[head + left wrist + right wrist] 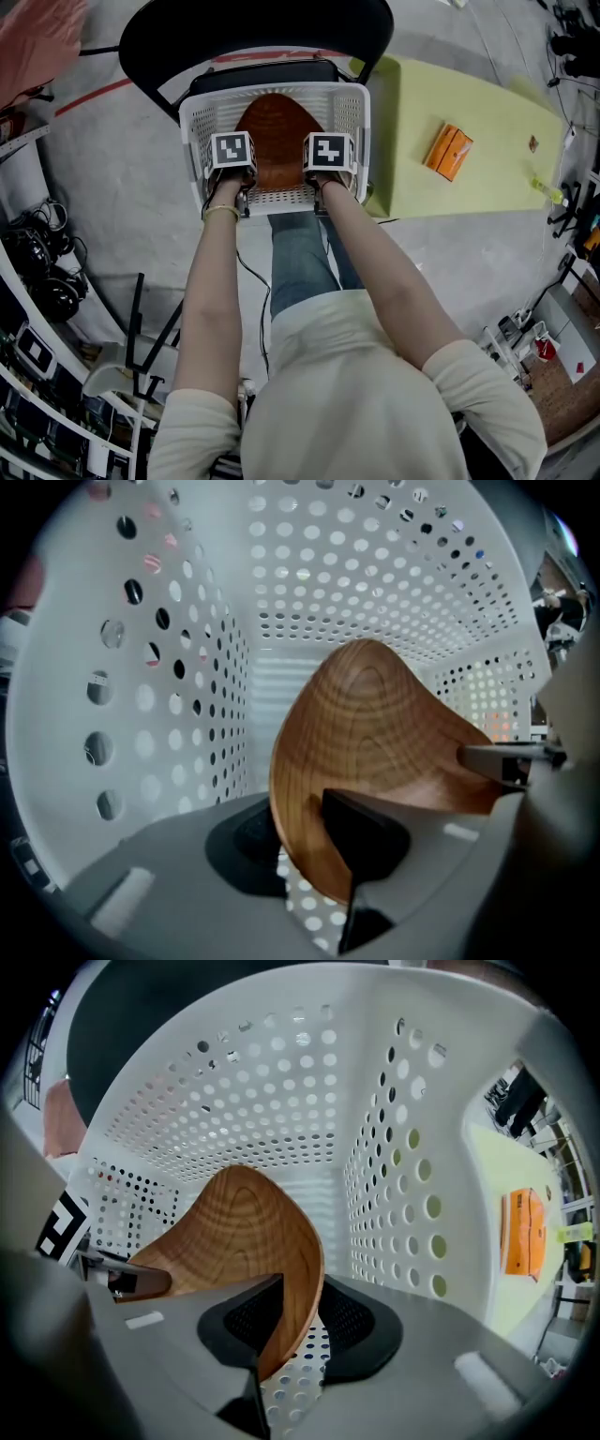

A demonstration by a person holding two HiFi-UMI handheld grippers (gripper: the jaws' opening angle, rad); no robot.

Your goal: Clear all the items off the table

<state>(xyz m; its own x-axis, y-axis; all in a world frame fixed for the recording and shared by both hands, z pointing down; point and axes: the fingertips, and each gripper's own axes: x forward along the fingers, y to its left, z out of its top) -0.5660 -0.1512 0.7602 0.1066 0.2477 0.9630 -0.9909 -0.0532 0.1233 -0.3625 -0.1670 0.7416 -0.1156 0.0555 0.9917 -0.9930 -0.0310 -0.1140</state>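
Forearms [211, 309]: both reach forward and down from cream sleeves, wrists level and close together, so the pair can work on one object from two sides.
Wooden bowl [275, 141]: already off the table, inside the white basket [199, 122], tipped up on edge with its hollow facing the person. I cannot tell whether its low edge rests on the floor.
Left gripper [309, 841]: clamped on the bowl's near rim, one pad inside the curve and one behind it. This hold looks like what keeps the bowl tipped.
Right gripper [300, 1330]: jaws apart, straddling the rim further along. Perforated basket floor shows between the wood and the outer pad, so nothing is squeezed there.
Two-point hold: probably chosen because a wide, shallow bowl swings less when taken at two places on its rim.
Basket's place: on a black chair [187, 28] just beside the table's end, likely to keep each carry short.
Table [487, 108]: yellow-green top, to the right. An orange box [449, 151] lies there, and near the far edge are small bits too small to name.
Progress: bowl nearly delivered; the rest waits.
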